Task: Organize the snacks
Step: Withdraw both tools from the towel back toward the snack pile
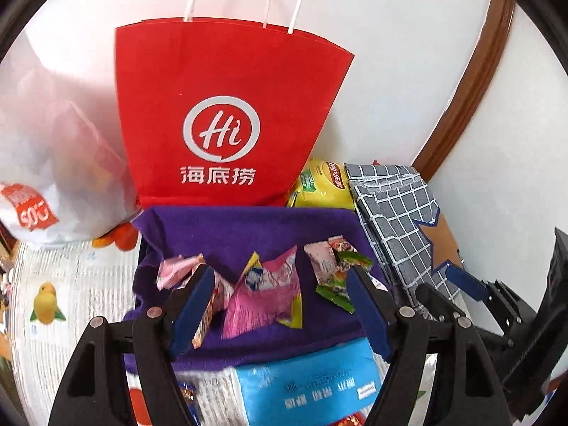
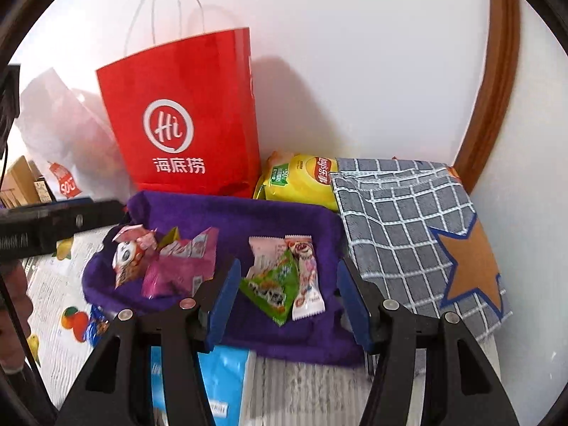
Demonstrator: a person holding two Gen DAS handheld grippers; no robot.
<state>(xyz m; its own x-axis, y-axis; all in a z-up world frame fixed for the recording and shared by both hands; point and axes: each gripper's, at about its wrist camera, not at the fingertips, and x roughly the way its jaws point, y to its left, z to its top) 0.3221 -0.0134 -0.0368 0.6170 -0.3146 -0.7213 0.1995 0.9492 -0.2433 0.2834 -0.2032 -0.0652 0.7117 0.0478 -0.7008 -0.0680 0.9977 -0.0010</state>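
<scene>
A purple cloth-lined basket (image 1: 245,227) (image 2: 248,213) holds several small snack packets. In the left wrist view a pink packet (image 1: 268,293) lies in its middle, a green one (image 1: 340,282) at the right, and a pale pink one (image 1: 175,271) at the left. My left gripper (image 1: 280,310) is open and empty just above the pink packet. In the right wrist view my right gripper (image 2: 285,301) is open and empty over a green packet (image 2: 275,285) and a white-pink packet (image 2: 307,280). The right gripper also shows at the right edge of the left wrist view (image 1: 447,284).
A red paper bag (image 1: 227,113) (image 2: 184,113) stands against the wall behind the basket, with a white plastic bag (image 1: 53,163) to its left. A yellow chip bag (image 1: 323,184) (image 2: 301,179) and a grey checked cloth (image 1: 397,213) (image 2: 408,220) lie to the right. A blue pack (image 1: 309,387) (image 2: 220,380) lies in front.
</scene>
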